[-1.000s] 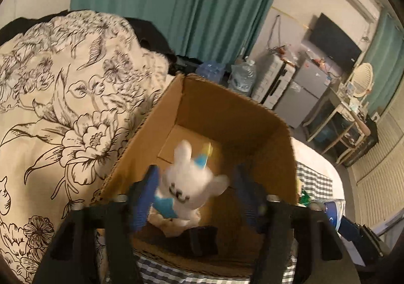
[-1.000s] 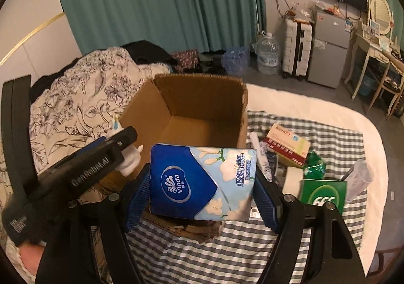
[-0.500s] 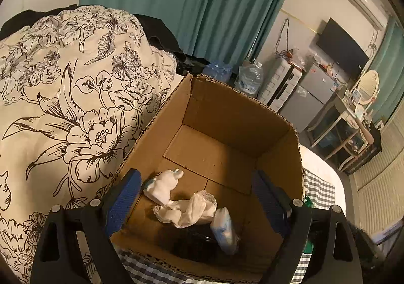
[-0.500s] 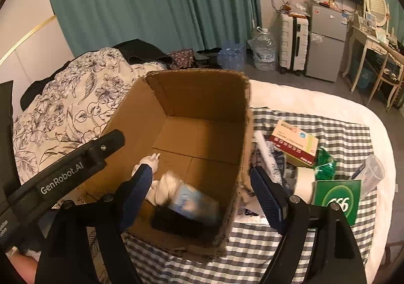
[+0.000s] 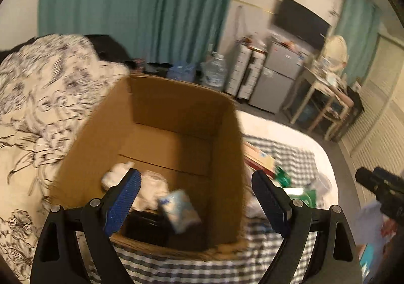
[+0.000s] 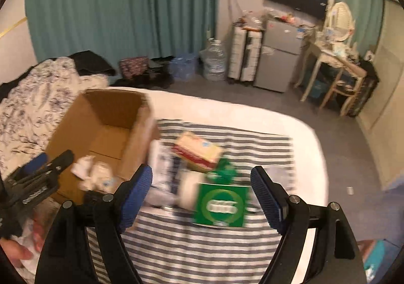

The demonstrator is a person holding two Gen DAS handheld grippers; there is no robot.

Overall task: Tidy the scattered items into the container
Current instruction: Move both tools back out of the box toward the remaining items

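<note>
Cardboard box (image 5: 161, 132) on checked cloth (image 6: 202, 253), left of scattered items; white plush (image 5: 118, 175) and tissue pack (image 5: 179, 210) inside. Green box (image 6: 222, 205) and red-cream box (image 6: 199, 152) outside, right. Left gripper (image 5: 197, 198) wide open, empty, over box. Right gripper (image 6: 202, 195) open, empty, above green box.

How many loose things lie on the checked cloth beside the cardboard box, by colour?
Green: 2, flat box and crinkly packet
Red and cream: 1, carton
White: 2, roll and printed pack
Total: 5; blur may hide more.
</note>
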